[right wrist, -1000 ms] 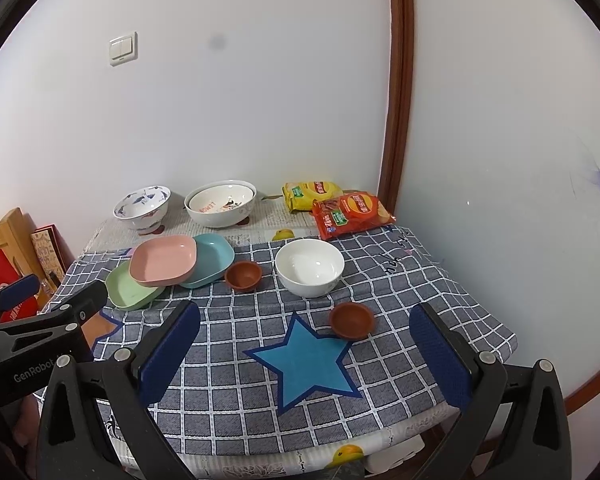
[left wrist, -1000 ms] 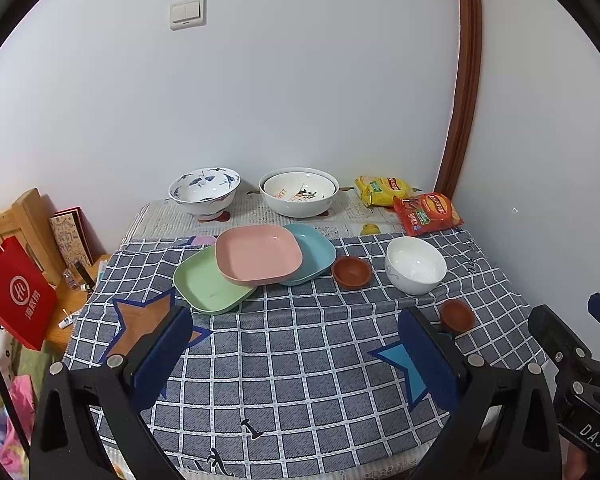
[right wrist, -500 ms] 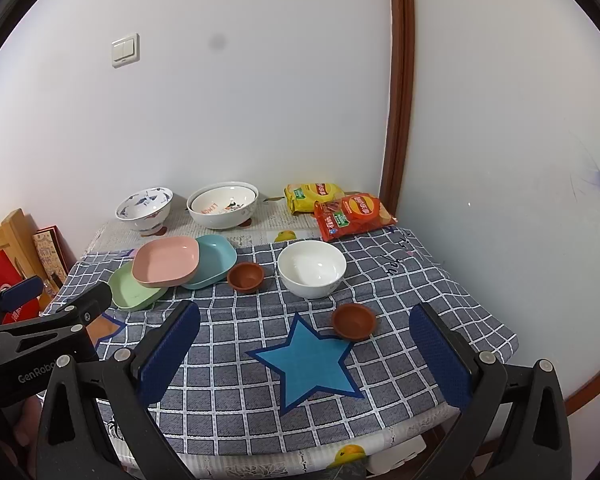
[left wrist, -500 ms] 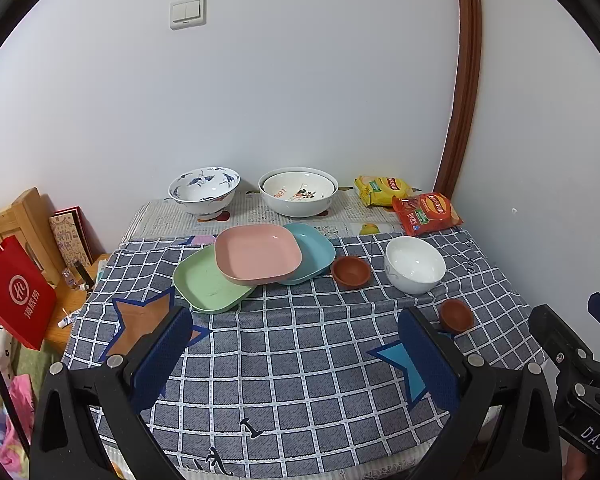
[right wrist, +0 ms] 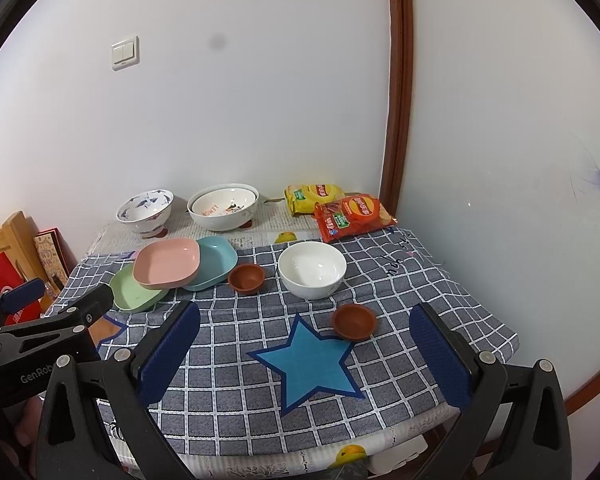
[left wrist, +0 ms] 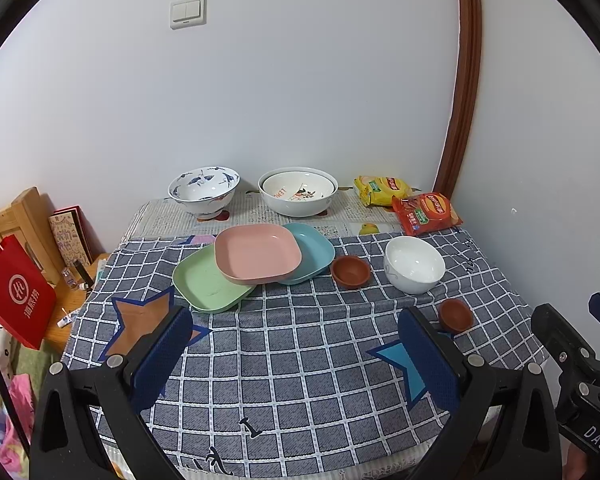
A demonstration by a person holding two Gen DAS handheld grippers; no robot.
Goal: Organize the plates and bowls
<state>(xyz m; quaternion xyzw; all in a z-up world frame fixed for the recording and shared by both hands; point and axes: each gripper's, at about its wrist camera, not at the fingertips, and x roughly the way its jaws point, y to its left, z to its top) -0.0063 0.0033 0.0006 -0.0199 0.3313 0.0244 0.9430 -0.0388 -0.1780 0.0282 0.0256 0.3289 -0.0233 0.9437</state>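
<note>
Both tools hang over the near edge of the checked tablecloth point(left wrist: 284, 344): left gripper point(left wrist: 296, 356) and right gripper point(right wrist: 304, 356) each spread wide, nothing between the pads. Mid-table, pink plate point(left wrist: 256, 252) overlaps green plate point(left wrist: 204, 284) and blue plate point(left wrist: 314, 250). White bowl point(right wrist: 312, 268) right of them, a brown dish point(right wrist: 246, 278) between, second brown dish point(right wrist: 354, 320) nearer.

You face a plain white wall point(left wrist: 300, 80) with a light switch point(left wrist: 187, 11) and brown wood trim point(left wrist: 462, 80) at the corner. The table point(right wrist: 460, 320) wears a grey checked cloth; a wooden shelf point(left wrist: 24, 216) stands left.
</note>
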